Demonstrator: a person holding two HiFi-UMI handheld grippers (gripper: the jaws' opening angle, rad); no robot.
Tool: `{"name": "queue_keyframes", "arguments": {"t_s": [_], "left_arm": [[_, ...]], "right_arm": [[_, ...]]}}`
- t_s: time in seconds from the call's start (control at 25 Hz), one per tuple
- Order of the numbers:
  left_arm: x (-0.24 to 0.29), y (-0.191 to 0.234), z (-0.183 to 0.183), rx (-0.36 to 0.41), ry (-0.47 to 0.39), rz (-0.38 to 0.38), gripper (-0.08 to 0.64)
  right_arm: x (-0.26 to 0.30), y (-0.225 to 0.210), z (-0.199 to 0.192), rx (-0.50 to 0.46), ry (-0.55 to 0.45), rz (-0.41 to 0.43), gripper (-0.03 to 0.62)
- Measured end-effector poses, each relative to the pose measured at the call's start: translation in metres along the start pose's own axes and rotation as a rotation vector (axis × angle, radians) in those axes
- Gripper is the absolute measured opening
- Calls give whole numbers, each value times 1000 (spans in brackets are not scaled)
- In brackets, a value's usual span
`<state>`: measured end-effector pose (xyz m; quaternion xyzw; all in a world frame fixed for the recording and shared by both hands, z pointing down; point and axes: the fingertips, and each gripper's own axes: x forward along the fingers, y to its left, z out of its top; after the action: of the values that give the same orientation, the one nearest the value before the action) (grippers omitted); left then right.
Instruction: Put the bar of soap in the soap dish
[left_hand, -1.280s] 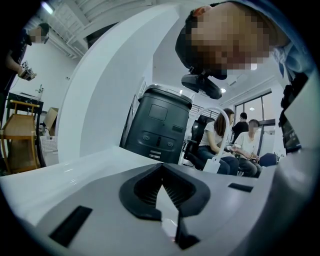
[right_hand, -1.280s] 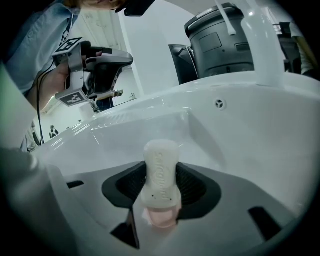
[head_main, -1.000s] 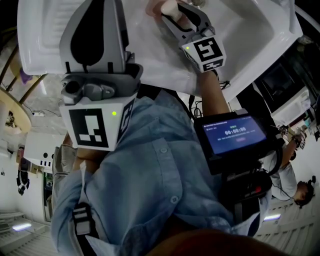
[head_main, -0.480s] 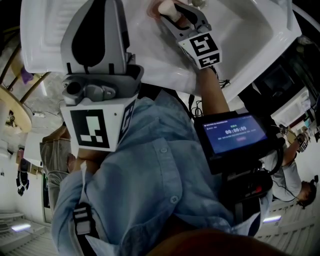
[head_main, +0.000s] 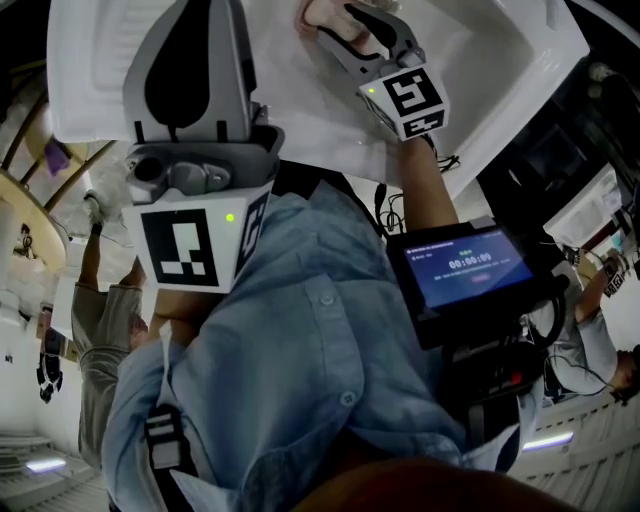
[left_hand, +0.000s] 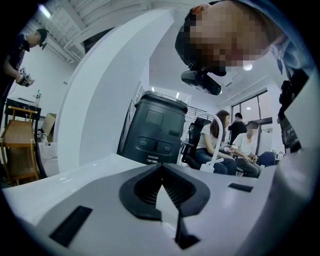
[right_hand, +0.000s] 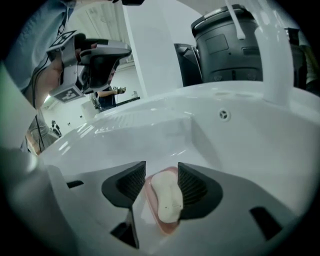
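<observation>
Since the earlier frame the right tool (right_hand: 161, 170) has shifted only slightly and remains low over the sink (right_hand: 240, 145); the left tool (left_hand: 161, 170) is held back and has not changed position. The bar of soap (right_hand: 167, 197) lies on the pink soap dish (right_hand: 166, 228), directly between the right tool's spread jaws. The right pad sits against or just beside the soap, and a strip of dish shows at the left pad. The placement appears essentially done, with only the withdrawal of the tool left. The left tool's jaws are pressed together on nothing. Whether the right pad actually touches the soap cannot be confirmed. The head view cuts the dish off at its top edge.
</observation>
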<state>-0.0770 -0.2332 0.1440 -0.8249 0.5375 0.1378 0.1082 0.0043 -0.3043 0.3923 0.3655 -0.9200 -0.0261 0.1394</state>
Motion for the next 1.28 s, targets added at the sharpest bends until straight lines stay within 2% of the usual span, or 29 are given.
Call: {"name": "queue_keyframes", "arguments": {"t_s": [0.24, 0.4, 0.6, 0.72, 0.88, 1.08, 1.28], "left_arm": [[-9, 9, -18, -6, 45, 40, 8], [-13, 11, -35, -22, 63, 60, 8], [-5, 8, -61, -62, 100, 30, 8], [-2, 10, -78, -71, 129, 18, 8], [-11, 11, -96, -81, 177, 50, 8], [-11, 9, -115, -102, 223, 44, 8], [-9, 14, -119, -79, 239, 46, 8]], "right_arm": [[-15, 1, 38, 105, -109, 13, 201], [-30, -1, 50, 165, -171, 14, 187], [-48, -1, 62, 237, -249, 8, 68], [-54, -2, 73, 272, -299, -16, 39], [-60, -6, 83, 332, -350, -46, 9], [-58, -12, 91, 324, -357, -89, 6], [-49, -8, 100, 279, -335, -102, 6]]}}
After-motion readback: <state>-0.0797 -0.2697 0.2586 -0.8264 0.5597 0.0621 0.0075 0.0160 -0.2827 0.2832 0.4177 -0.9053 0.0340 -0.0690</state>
